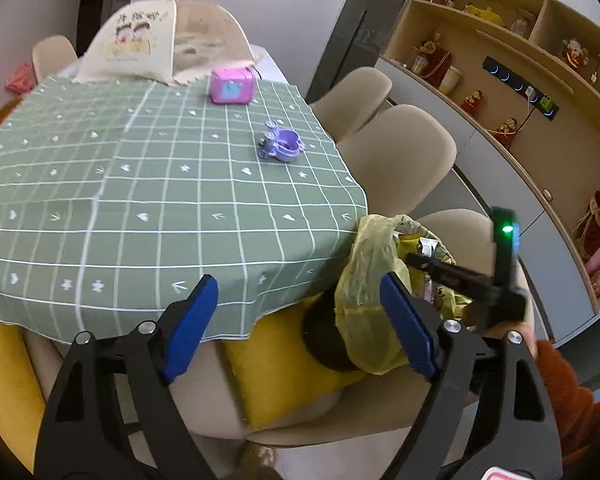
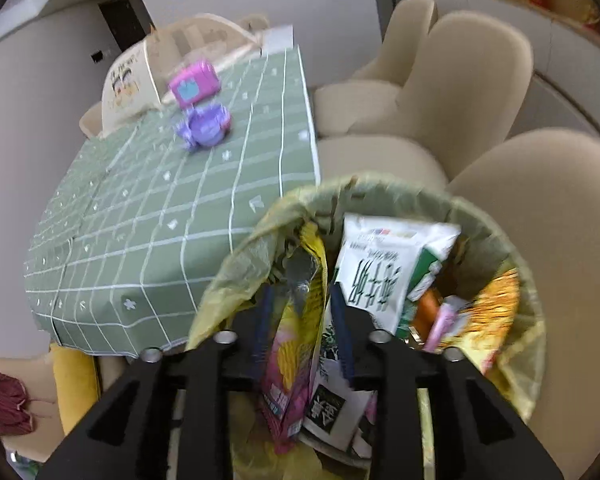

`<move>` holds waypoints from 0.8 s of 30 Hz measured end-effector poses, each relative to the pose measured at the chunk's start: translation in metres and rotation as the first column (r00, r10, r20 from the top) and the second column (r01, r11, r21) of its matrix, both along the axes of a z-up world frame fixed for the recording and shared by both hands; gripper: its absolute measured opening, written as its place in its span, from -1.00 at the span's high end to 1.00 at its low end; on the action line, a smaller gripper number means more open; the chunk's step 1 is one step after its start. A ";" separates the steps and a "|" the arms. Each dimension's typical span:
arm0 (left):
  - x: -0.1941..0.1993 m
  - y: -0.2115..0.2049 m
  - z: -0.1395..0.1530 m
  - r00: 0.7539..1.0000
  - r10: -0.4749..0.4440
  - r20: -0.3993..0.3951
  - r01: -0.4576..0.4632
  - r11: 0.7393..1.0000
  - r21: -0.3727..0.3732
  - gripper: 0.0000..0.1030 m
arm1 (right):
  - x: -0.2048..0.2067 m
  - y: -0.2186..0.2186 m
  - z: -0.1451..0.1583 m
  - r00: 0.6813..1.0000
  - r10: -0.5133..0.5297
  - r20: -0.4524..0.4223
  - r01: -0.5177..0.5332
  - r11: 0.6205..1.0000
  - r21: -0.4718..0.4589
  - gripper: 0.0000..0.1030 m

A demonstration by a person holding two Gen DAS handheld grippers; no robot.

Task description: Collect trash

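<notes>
Two grippers, two views. From the left wrist, the left gripper (image 1: 296, 320) hangs with its blue pads spread wide and nothing between them, over the near corner of the green checked cloth (image 1: 140, 208). That emptiness fits a hand free for its next pickup. On the cloth sit only a pink cube (image 1: 231, 86) and a purple toy (image 1: 281, 145), well apart from each other; neither looks like rubbish. A bin (image 1: 364, 300) lined with a yellow bag stands just beside the table corner, on the seat of a beige chair (image 1: 400, 152) by the look of it, probably so both hands can reach it without stooping. The right gripper (image 1: 424, 260) pokes down into the bin's mouth in this view.

From the right wrist, blurred, the right gripper (image 2: 300, 312) points into the bin (image 2: 536, 320). A pink and yellow wrapper (image 2: 292, 360) stands between its fingers, which are parted somewhat; the pads do not seem to press on it, so I judge it let go, though blur leaves that unsure. Beside it a white and green pouch (image 2: 380, 276) and other packets fill the liner. The trash, then, is in the bin, with this wrapper at the top of the heap. Letting go low inside the rim keeps light foil from sliding out
</notes>
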State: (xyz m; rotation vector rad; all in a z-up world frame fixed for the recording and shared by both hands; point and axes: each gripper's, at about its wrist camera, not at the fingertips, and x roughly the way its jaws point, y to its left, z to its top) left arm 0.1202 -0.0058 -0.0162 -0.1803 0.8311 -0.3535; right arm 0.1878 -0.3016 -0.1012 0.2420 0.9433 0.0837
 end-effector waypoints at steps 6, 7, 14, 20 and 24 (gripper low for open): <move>-0.021 0.008 0.014 0.997 0.043 0.070 -0.046 0.998 0.033 -0.69 | -0.051 0.011 0.052 0.994 -0.012 0.108 0.018 0.998 -0.055 0.37; -0.028 0.009 0.017 0.995 0.044 0.089 -0.049 0.998 0.051 -0.69 | -0.061 0.014 0.059 0.992 -0.009 0.124 0.017 0.998 -0.059 0.37; -0.099 0.011 0.032 0.974 0.021 0.226 -0.059 0.985 0.162 -0.69 | -0.164 0.065 0.111 0.965 -0.006 0.261 0.036 0.993 -0.110 0.37; -0.152 0.018 0.042 0.960 0.066 0.271 -0.123 0.972 0.199 -0.69 | -0.236 0.110 0.127 0.949 0.004 0.315 0.047 0.987 -0.155 0.37; -0.184 0.025 0.049 0.950 0.084 0.301 -0.145 0.972 0.186 -0.69 | -0.271 0.129 0.128 0.946 0.010 0.325 0.051 0.983 -0.176 0.37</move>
